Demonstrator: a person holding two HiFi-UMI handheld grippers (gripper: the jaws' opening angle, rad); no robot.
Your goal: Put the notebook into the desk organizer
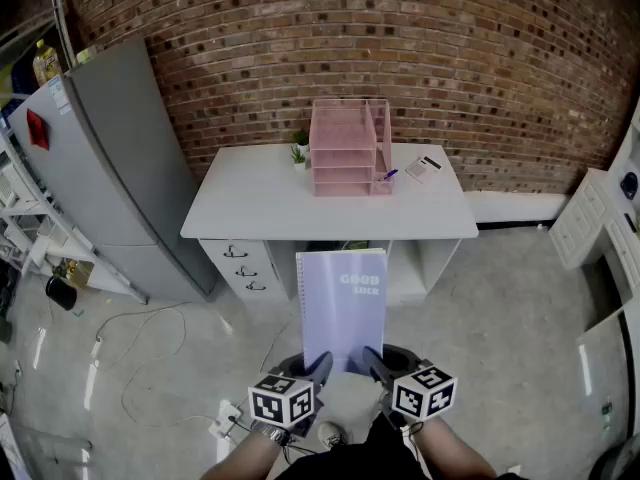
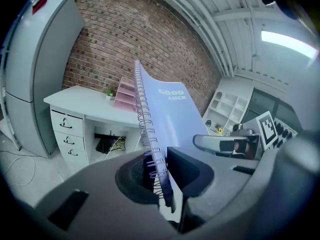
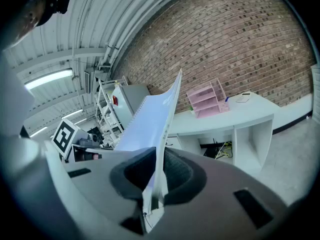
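Red brick wall (image 1: 400,28) runs across the back of the room. Tall grey metal refrigerator (image 1: 120,168) stands at far left, beside the table's left end

White table with drawers (image 1: 260,203) sits against the wall. Drawers under its left end, open bays under the middle and right

Pink tiered plastic desk organizer (image 1: 345,148) stands upright at the table's back edge, a little right of the middle

Pale lavender spiral-bound notebook (image 1: 343,308), "GOOD LUCK" printed on the cover, is held in the air over the floor, out in front of the table's front edge and well apart from the organizer. Cover faces up, spiral binding along its left side

Left claw (image 1: 318,370) is clenched on the notebook's near left corner, pads squeezing the wire spiral. Right claw (image 1: 375,366) is clenched on the near right corner, pinching the page edge. Both sit side by side at the notebook's near end

Small green potted plant (image 1: 298,153) stands at the back edge, just beside the organizer's left side

Blue pen (image 1: 389,175) lies on the table just beside the organizer's right front corner
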